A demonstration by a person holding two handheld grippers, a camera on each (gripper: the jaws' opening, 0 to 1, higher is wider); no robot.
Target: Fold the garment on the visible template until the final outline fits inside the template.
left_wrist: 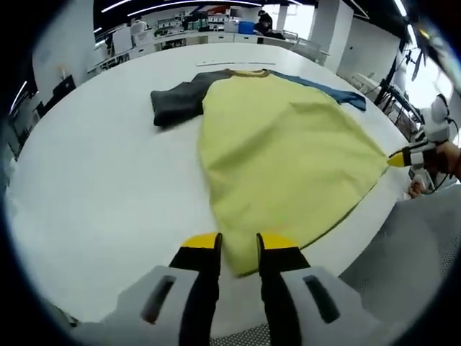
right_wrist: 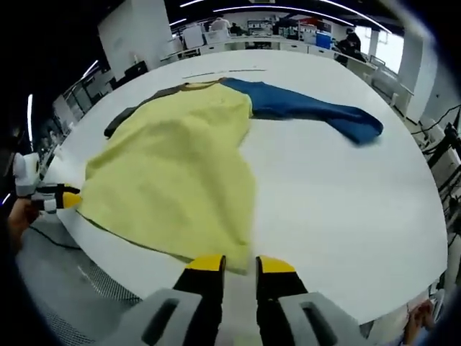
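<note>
A yellow garment (left_wrist: 281,151) lies spread on the white table (left_wrist: 108,180), collar at the far end. Its dark grey sleeve (left_wrist: 176,101) lies to the left and its blue sleeve (left_wrist: 324,90) to the right. My left gripper (left_wrist: 239,244) is shut on the near hem corner, which lies between its yellow tips. The right gripper (left_wrist: 395,160) pinches the other hem corner and pulls it to a point. In the right gripper view the garment (right_wrist: 180,158) reaches down to the right gripper (right_wrist: 239,264), the blue sleeve (right_wrist: 310,108) stretches right, and the left gripper (right_wrist: 70,198) holds the far corner.
A thin dark line (left_wrist: 223,63) marks the table beyond the collar. The table's near edge (left_wrist: 374,238) curves just below the hem, with grey floor under it. A hand (left_wrist: 446,158) holds the right gripper. Benches and people stand at the back (right_wrist: 288,29).
</note>
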